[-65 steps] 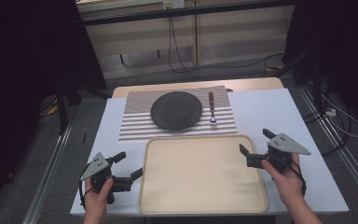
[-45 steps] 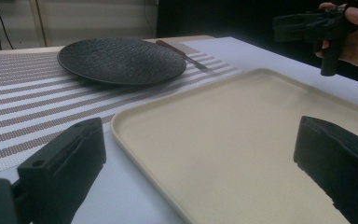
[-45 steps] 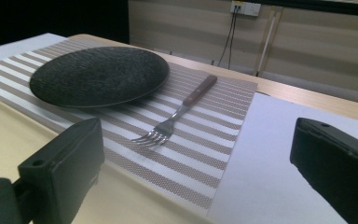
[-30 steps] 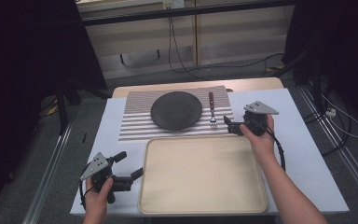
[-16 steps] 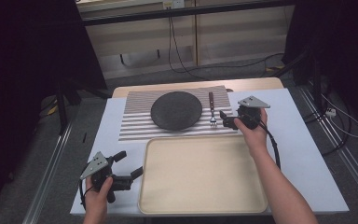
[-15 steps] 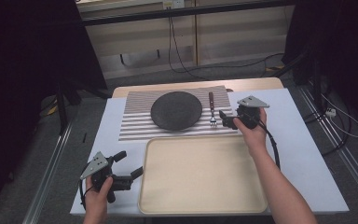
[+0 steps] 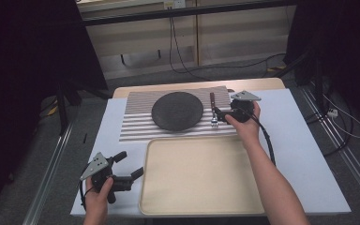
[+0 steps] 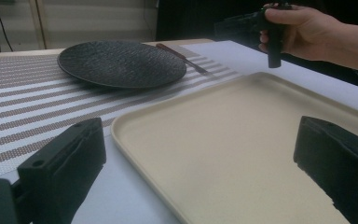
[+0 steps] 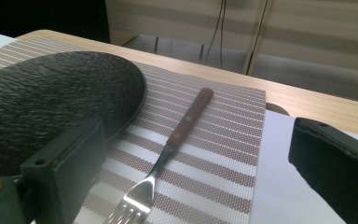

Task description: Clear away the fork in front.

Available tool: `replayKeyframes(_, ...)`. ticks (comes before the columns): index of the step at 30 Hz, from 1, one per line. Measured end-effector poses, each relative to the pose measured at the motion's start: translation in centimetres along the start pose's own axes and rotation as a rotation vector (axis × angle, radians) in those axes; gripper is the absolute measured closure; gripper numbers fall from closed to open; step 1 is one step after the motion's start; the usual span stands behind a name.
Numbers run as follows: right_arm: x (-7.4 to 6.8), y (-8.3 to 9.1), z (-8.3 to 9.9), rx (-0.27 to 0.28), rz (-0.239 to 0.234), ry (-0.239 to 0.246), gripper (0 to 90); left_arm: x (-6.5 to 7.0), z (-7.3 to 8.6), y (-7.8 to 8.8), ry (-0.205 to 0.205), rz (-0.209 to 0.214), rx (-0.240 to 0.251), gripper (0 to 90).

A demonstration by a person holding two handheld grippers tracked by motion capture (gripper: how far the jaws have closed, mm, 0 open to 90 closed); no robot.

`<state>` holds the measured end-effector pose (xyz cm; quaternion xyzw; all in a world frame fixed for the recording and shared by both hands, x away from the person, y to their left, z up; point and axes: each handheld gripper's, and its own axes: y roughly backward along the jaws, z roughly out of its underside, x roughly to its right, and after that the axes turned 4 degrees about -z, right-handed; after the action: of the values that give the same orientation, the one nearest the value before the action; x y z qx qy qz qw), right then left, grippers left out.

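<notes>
Right tool (image 7: 221, 115) has reached the wooden-handled steel fork (image 9: 168, 151), jaws apart; left tool (image 7: 130, 165) likewise.

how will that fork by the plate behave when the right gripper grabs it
The fork looks rigid, with a metal head and riveted wooden handle, so it should not bend. Its polished neck may slip between the open jaws of the right gripper. Lying flat on the striped placemat, it will probably be awkward to get under.

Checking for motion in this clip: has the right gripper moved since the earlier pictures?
Yes. The right gripper went from beside the beige rectangular tray forward and leftward to the wooden-handled metal fork on the striped placemat, fingers open.
</notes>
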<state>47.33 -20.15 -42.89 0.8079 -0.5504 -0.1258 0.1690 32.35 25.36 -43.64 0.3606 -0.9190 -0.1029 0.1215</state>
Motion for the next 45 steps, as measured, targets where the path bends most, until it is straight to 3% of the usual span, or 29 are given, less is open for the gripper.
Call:
replayKeyframes(10,0.4,-2.0,-0.5,-0.046,0.014,-0.001,16.0,-0.1,-0.1,0.1,0.001,-0.006,0.008,2.5)
replayKeyframes(11,0.4,-2.3,-0.6,-0.063,0.011,-0.016,24.0,-0.1,-0.1,0.1,0.002,-0.007,0.009,2.5)
replayKeyframes(14,0.3,-2.7,-0.8,-0.078,0.004,-0.007,30.9,-0.1,0.0,0.1,0.001,-0.009,0.007,2.5)
replayKeyframes(15,0.3,-3.2,-1.0,-0.107,0.005,0.003,37.3,-0.1,0.0,0.1,-0.001,-0.008,0.007,2.5)
replayKeyframes(18,0.2,-3.8,-1.1,-0.135,0.004,0.006,43.4,0.0,0.0,0.1,-0.007,-0.014,0.004,2.5)
replayKeyframes(20,0.1,-4.6,-1.2,-0.178,-0.011,0.015,52.5,0.0,0.0,0.1,-0.008,-0.013,0.003,2.5)
replayKeyframes(24,0.0,-5.4,-1.2,-0.212,-0.017,0.014,53.6,0.0,0.1,0.0,-0.008,-0.016,0.001,2.5)
replayKeyframes(29,0.0,-6.7,-1.1,-0.265,-0.030,0.005,61.1,0.0,0.1,0.0,-0.006,-0.021,0.000,2.5)
replayKeyframes(36,0.2,-8.2,-0.8,-0.307,-0.046,-0.042,69.8,0.0,0.2,-0.2,-0.015,-0.028,-0.010,2.5)
replayKeyframes(37,0.3,-8.6,-0.6,-0.319,-0.061,-0.069,73.0,0.0,0.2,-0.3,-0.022,-0.026,-0.017,2.5)
replayKeyframes(45,0.2,-9.0,-0.7,-0.367,-0.037,-0.093,78.4,0.0,0.4,-0.1,-0.024,-0.028,-0.026,2.5)
